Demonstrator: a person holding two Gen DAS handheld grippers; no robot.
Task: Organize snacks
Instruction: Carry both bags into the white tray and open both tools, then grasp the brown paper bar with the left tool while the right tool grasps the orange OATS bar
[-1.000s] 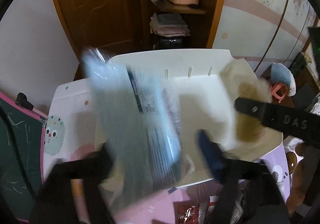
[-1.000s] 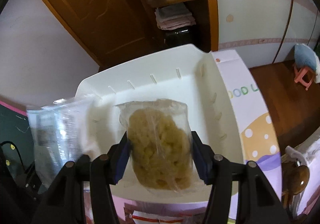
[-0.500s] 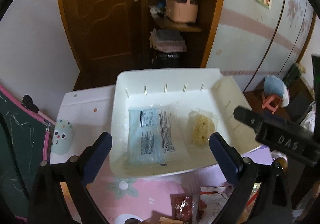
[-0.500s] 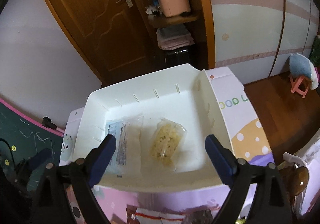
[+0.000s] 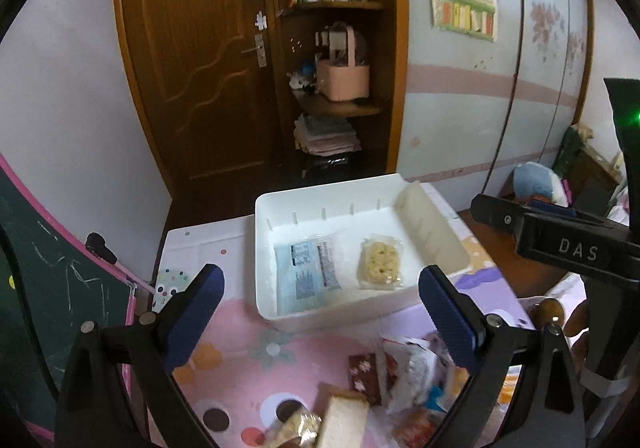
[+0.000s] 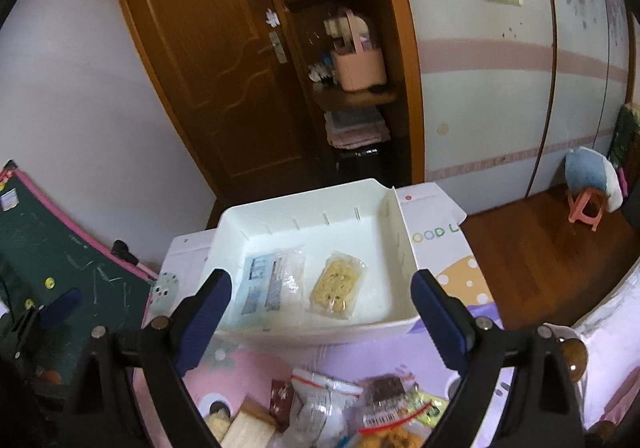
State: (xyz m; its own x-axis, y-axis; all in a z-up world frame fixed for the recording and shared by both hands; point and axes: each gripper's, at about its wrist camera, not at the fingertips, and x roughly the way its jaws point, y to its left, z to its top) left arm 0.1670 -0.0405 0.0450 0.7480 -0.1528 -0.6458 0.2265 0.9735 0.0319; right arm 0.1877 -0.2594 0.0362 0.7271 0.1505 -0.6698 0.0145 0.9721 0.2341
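My left gripper point(image 5: 320, 312) stands wide, nothing between its blue pads point(image 5: 192, 322), and it hangs over the near part of the table point(image 5: 240, 332). My right gripper point(image 6: 320, 316) is just as wide and also bare; its black body shows at the right edge of the left view.

The white bin point(image 5: 436, 232) sits on the far side of the table, beyond both sets of fingers. Two snacks lie flat on its floor, side by side but apart: a blue packet point(image 5: 306, 274) on the left and a clear bag of yellow crackers point(image 5: 380, 262) on the right. In the right view the same pair shows, blue packet point(image 6: 266, 282) left and cracker bag point(image 6: 338, 284) right, both inside the bin point(image 6: 394, 236) and clear of its walls.

On the near edge of the table, below the grippers, is a loose pile of snacks point(image 6: 340, 412): a dark brown packet point(image 5: 363, 376), a slice of something pale in wrap point(image 5: 346, 422), and several crinkled bags I can't tell apart through the blur.

A green chalkboard point(image 5: 60, 288) leans at the far left, and a wooden door point(image 5: 200, 60) stands behind the table.
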